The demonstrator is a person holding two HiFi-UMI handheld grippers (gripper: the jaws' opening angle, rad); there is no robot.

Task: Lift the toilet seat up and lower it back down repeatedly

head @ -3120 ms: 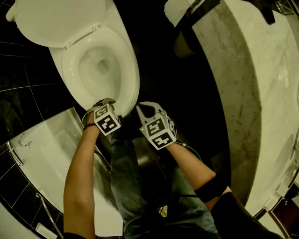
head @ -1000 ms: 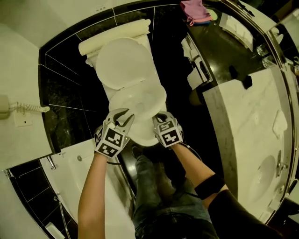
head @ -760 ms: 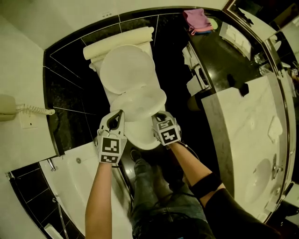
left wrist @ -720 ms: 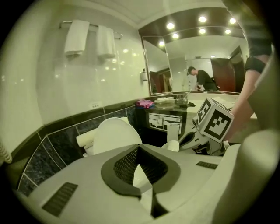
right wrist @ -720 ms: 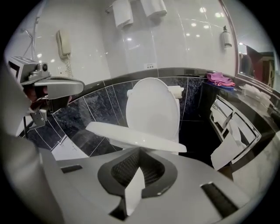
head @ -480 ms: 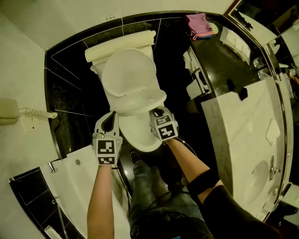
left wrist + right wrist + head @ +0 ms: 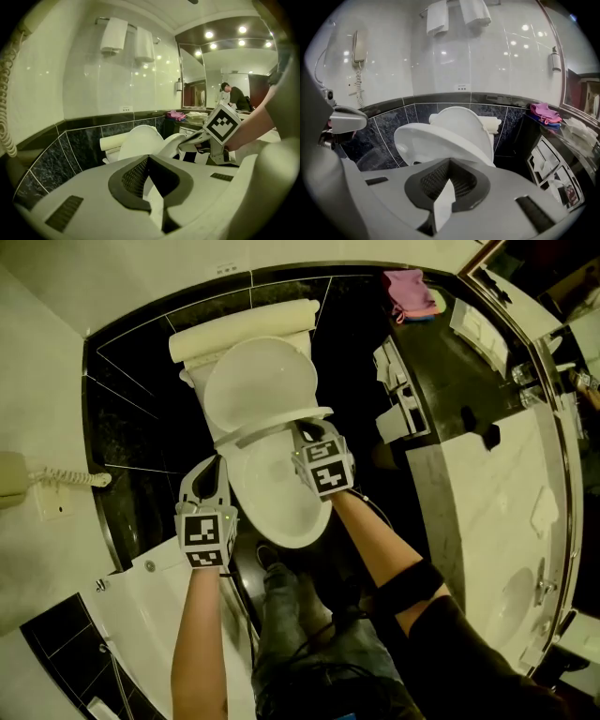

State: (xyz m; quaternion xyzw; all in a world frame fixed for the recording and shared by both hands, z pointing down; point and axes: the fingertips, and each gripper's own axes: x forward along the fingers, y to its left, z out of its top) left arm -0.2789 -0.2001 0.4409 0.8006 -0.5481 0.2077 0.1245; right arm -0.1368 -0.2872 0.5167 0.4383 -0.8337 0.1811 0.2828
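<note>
Here the toilet seat (image 7: 272, 427) tilts half-up over the bowl (image 7: 274, 498), hinged at the far end. Its front-right rim lies on the right gripper (image 7: 305, 432), fingers pinched together beneath. The left gripper (image 7: 219, 465), fingers closed on nothing, hangs beside the bowl, farther off.

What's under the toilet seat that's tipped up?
Under the toilet seat you can see the front of the white bowl. The right gripper pokes in beneath the seat's right edge. The seat covers the back of the bowl, near the hinge.
</note>
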